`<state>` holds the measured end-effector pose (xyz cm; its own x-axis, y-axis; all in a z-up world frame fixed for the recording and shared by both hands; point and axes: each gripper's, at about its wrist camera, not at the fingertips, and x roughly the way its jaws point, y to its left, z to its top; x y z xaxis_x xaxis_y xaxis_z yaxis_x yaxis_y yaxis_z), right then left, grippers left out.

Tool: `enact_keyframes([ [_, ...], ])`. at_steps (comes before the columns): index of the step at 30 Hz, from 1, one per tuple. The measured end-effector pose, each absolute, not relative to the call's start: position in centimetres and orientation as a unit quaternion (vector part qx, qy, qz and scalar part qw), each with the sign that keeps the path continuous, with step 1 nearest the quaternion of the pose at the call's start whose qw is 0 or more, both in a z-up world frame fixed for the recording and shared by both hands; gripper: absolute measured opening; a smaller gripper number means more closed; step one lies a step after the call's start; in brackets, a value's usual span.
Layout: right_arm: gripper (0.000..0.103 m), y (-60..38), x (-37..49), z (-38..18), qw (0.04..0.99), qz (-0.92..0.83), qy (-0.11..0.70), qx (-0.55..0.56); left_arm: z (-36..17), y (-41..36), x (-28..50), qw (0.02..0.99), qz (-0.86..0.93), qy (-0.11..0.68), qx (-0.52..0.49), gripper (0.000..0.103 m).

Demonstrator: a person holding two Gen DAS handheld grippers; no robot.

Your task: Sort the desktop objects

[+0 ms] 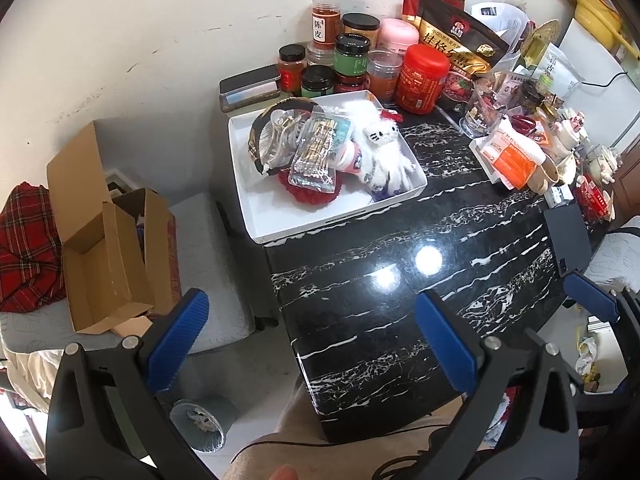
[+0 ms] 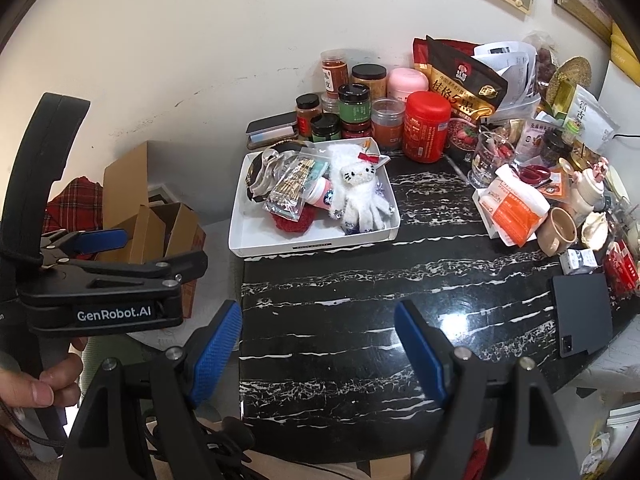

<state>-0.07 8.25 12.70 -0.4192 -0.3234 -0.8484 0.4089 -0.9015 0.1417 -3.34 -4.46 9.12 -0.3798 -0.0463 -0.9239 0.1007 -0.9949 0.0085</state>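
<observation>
A white tray (image 1: pixel 256 208) (image 2: pixel 256 236) sits at the left rear of the black marble table (image 1: pixel 360 320) (image 2: pixel 340 320). It holds a white plush cat glove (image 1: pixel 380 136) (image 2: pixel 356 184), a foil packet (image 1: pixel 316 152) (image 2: pixel 290 190), a red knitted piece (image 2: pixel 292 220) and other small items. My left gripper (image 1: pixel 312 340) hovers open over the table's near left edge, with nothing between its fingers. My right gripper (image 2: pixel 320 352) is open and empty above the near middle of the table. From the right wrist view the left gripper (image 2: pixel 164 248) appears at the left, held by a hand.
Several jars and a red canister (image 2: pixel 426 126) line the back wall. Packets, a glass (image 2: pixel 486 156), a cup (image 2: pixel 560 228) and clutter crowd the right side. A dark tablet (image 2: pixel 582 314) lies at the right edge. Open cardboard boxes (image 1: pixel 104 256) stand left of the table.
</observation>
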Motion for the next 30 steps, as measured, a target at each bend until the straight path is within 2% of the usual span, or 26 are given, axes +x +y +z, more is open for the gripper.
enact_keyframes([
  [30, 0.08, 6.8, -4.1, 10.1, 0.225, -0.823, 0.062, 0.518, 6.1, -5.5, -6.4, 0.056, -0.816, 0.036, 0.574, 0.103],
])
